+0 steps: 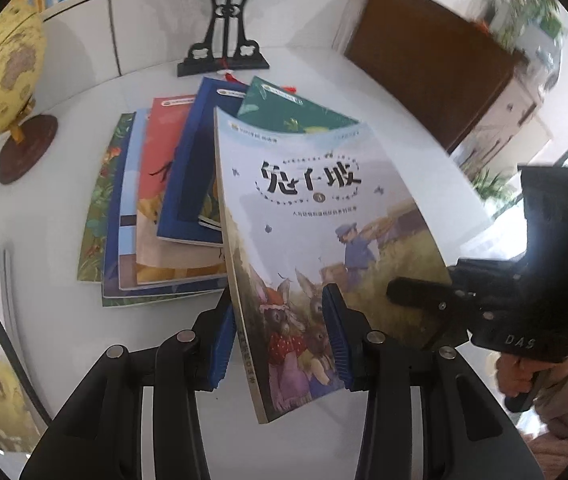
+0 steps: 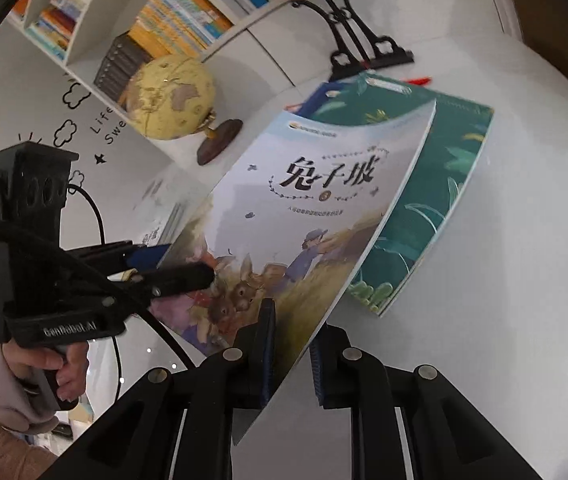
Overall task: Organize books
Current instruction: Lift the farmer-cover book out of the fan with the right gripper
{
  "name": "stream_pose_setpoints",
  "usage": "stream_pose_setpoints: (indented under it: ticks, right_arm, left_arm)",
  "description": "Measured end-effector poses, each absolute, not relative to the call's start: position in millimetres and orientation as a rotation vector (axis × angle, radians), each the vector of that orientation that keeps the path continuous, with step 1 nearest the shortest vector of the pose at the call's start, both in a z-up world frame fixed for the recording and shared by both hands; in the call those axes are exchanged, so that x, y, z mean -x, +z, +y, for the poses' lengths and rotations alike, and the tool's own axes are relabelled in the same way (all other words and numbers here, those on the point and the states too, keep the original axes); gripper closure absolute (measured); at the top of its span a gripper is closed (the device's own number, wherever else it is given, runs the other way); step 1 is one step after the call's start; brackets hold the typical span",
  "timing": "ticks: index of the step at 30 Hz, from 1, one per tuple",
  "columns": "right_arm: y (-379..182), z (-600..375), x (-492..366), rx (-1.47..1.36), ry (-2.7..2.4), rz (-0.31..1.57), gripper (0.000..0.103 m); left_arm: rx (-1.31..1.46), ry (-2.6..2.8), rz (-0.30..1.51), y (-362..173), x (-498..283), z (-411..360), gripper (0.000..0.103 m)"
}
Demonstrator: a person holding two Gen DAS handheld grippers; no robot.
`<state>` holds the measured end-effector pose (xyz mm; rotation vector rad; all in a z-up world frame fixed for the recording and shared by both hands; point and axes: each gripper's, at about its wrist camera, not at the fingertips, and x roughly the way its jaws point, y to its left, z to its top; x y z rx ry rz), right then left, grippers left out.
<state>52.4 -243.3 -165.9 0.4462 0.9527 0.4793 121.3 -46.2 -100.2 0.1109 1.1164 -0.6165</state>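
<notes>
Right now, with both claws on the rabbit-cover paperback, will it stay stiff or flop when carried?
Probably floppy: the rabbit-cover paperback already curves along its top edge. It looks thin, so likely light. Its glossy cover may slip between the left claw and right claw.

Right gripper [image 2: 289, 354] has the rabbit book [image 2: 303, 216] by its lower edge, cover tilted up off the white table [image 2: 503, 280], one blue pad [image 2: 270, 334] flat on the artwork. Left gripper [image 2: 188, 270] pinches the same book on the far side from these fingers, a hand [image 2: 64, 368] on its handle. Beyond the fingertips, under the lifted cover, lies a green leafy book [image 2: 435, 216]; further off stand a globe [image 2: 172, 96] and a black stand [image 2: 363, 48]
</notes>
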Motion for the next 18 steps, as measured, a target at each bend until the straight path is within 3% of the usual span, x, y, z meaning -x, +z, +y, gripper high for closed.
stream_pose_setpoints:
  ticks: [18]
  right_arm:
    - [-105.8,-183.5,-64.5,-0.346,0.544,0.865,0.087]
  left_arm:
    - [-0.152,-0.495,1.008,-53.6,-115.8,9.4,0.065]
